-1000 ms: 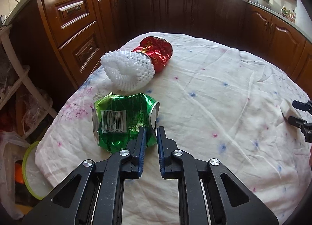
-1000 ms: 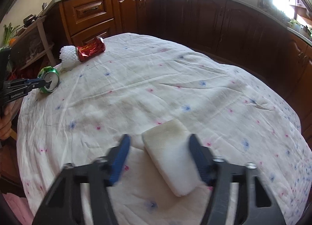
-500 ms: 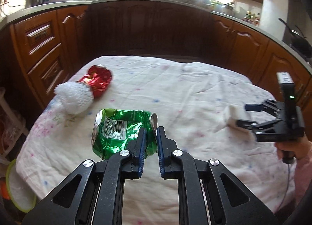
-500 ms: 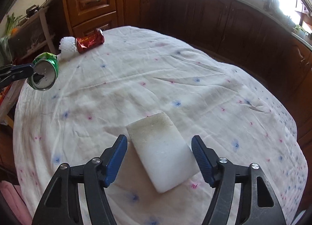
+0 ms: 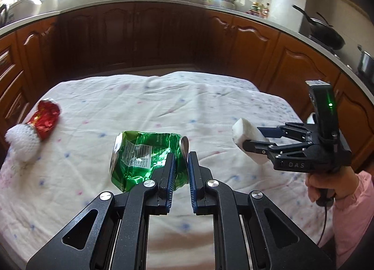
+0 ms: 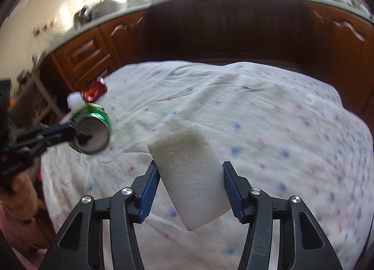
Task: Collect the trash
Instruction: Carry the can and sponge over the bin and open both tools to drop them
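Sponge (image 6: pixel 190 176) now aloft in right tongs (image 6: pixel 189 184) — crushed can (image 5: pixel 145 155) pinched in left tongs (image 5: pixel 179 161).

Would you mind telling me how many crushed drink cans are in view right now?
2. The green can is held off the tablecloth in the left gripper; the red can lies near the table's left edge, beside the white foam net. Others may be out of frame.

Black tongs (image 5: pixel 180 160), blue pads (image 5: pixel 170 171), silver screws, pink sleeve (image 5: pixel 350 211)
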Tool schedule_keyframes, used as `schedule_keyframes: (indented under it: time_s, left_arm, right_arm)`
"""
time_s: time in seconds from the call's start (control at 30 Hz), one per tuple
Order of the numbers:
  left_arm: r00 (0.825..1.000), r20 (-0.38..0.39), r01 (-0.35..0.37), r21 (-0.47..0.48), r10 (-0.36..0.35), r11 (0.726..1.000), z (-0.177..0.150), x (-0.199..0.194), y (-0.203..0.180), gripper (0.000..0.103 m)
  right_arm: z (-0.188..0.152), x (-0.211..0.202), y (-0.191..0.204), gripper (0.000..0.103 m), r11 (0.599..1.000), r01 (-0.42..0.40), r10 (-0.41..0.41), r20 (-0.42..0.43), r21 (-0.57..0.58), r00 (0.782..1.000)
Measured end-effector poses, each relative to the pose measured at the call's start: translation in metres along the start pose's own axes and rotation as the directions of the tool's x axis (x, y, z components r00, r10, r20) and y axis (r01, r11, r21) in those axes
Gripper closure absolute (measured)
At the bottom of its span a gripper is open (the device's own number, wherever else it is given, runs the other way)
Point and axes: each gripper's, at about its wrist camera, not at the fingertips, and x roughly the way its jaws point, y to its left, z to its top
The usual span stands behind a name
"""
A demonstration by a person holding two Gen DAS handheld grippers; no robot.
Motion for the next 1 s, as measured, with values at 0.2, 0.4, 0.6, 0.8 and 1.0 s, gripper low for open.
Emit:
schedule_keyframes:
  time_s: [0.2, 0.4, 0.6, 0.8, 1.0]
  left_arm:
    - [0.995, -0.024, 0.102, 0.084, -0.101, 0.991, 0.009, 0.027, -0.067, 0.093]
    - [0.983, -0.051, 0.185, 0.175, -0.179, 0.967, 0.016, 0.048, -0.132, 0.093]
    - [0.971, -0.068, 0.240, 0.255, -0.230, 0.937, 0.019, 0.060, -0.195, 0.093]
    - [0.957, -0.087, 0.288, 0.313, -0.275, 0.905, 0.021, 0.066, -0.247, 0.093]
    - [0.945, -0.103, 0.327, 0.360, -0.312, 0.873, 0.026, 0.072, -0.289, 0.093]
  right_arm:
    - [-0.036, -0.063, -0.051, 0.048, 0.975, 0.033, -0.054, 0.093, 0.219, 0.994]
    - [-0.070, -0.112, -0.089, 0.048, 0.931, 0.067, -0.134, 0.166, 0.358, 0.977]
    - [-0.092, -0.148, -0.114, 0.048, 0.895, 0.104, -0.210, 0.204, 0.433, 0.956]
    - [-0.106, -0.182, -0.145, 0.048, 0.852, 0.149, -0.298, 0.231, 0.501, 0.926]
    - [-0.118, -0.208, -0.178, 0.048, 0.801, 0.182, -0.377, 0.244, 0.570, 0.894]
